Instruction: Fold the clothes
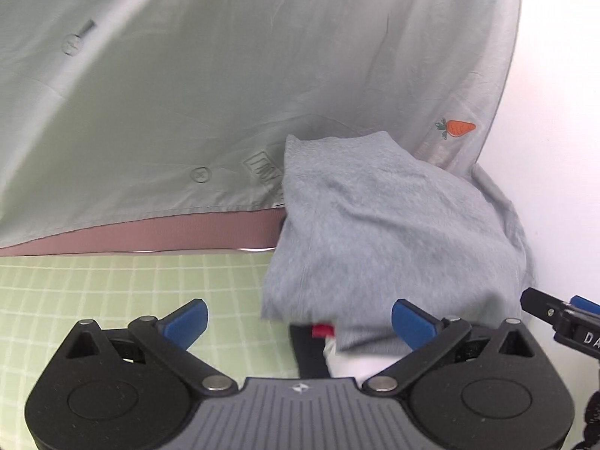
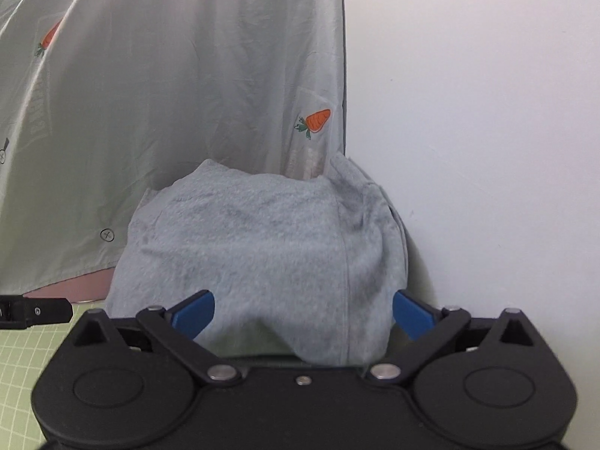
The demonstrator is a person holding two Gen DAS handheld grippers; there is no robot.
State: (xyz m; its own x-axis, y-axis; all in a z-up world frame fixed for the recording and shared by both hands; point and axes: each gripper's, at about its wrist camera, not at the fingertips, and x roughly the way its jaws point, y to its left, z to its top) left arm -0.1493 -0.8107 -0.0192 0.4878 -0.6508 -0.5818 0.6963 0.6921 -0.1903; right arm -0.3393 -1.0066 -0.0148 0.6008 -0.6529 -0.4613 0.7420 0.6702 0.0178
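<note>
Left tongs (image 1: 298,322) gape wide over the checked green mat (image 1: 112,285), nothing between the blue pads; just right of them sits the grey fleece garment (image 1: 386,232), a folded bundle slumped against the hanging carrot-print sheet (image 1: 225,75), its near edge lying over a dark piece with a red tab (image 1: 323,330); soft, light and floppy by the look of it, so it should sag unless pinched at a hem or corner, both layers together; right tongs (image 2: 303,313) stand just as wide, empty, straddling the garment's near edge without pressing it.
</note>
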